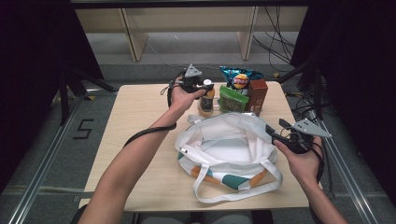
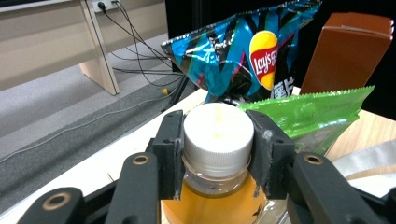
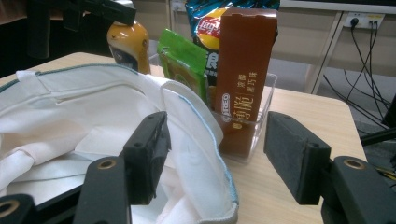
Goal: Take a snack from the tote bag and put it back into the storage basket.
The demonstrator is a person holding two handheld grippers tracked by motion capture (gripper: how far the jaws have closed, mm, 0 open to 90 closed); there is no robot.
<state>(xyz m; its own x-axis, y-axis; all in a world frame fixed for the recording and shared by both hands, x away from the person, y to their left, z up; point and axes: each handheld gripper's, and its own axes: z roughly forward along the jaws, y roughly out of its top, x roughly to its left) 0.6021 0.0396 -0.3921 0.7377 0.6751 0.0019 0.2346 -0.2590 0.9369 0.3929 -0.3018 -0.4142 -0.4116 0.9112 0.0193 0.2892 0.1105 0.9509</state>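
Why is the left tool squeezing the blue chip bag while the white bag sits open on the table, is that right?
Not quite. The left tool squeezes the white cap of the orange juice bottle, not the blue chip bag, which stands behind it untouched; the left gripper view shows this. The white bag does sit open on the table.

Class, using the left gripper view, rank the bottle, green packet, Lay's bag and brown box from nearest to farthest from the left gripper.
1. Bottle: cap between the jaws.
2. Green packet: just behind, right.
3. Lay's bag and brown box: both behind the packet, too close to call.
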